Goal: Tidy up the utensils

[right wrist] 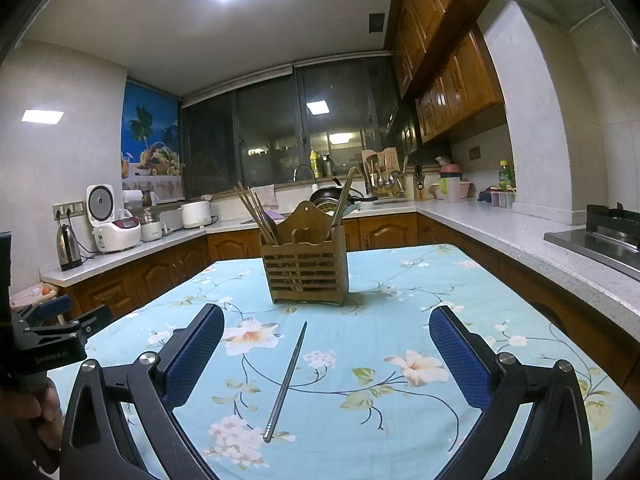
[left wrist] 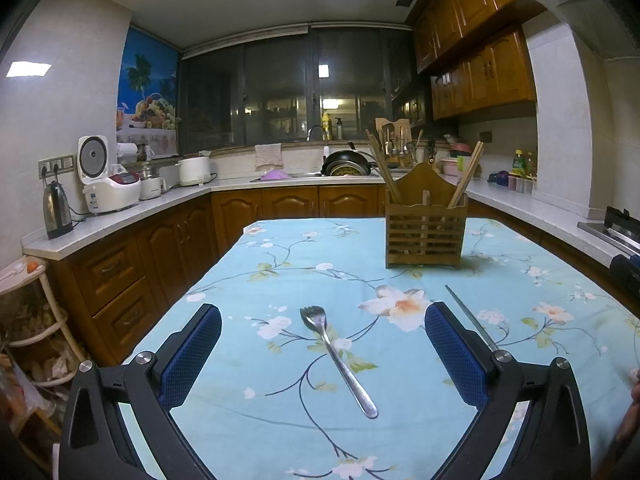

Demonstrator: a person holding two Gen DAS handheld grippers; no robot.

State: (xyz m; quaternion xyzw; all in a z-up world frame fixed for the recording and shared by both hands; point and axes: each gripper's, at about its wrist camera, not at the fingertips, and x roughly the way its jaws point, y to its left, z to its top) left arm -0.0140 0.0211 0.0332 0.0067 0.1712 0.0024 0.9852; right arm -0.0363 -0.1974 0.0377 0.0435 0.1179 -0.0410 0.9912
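A steel fork point(left wrist: 338, 358) lies flat on the floral blue tablecloth point(left wrist: 280, 264), between the fingers of my open left gripper point(left wrist: 322, 316), tines pointing away. A metal chopstick point(right wrist: 286, 380) lies flat between the fingers of my open right gripper point(right wrist: 326, 316); it also shows in the left wrist view point(left wrist: 472, 318), just right of the left gripper. A wooden slatted utensil holder point(left wrist: 426, 224) with wooden chopsticks in it stands upright farther back on the table; it also shows in the right wrist view point(right wrist: 306, 262). Both grippers are empty.
The left gripper's body point(right wrist: 44, 336) shows at the right wrist view's left edge. Kitchen counters point(left wrist: 120, 216) with a kettle point(left wrist: 58, 210), rice cookers and a sink surround the table. A stove point(right wrist: 600, 236) sits on the right counter. A rack point(left wrist: 32, 320) stands left of the table.
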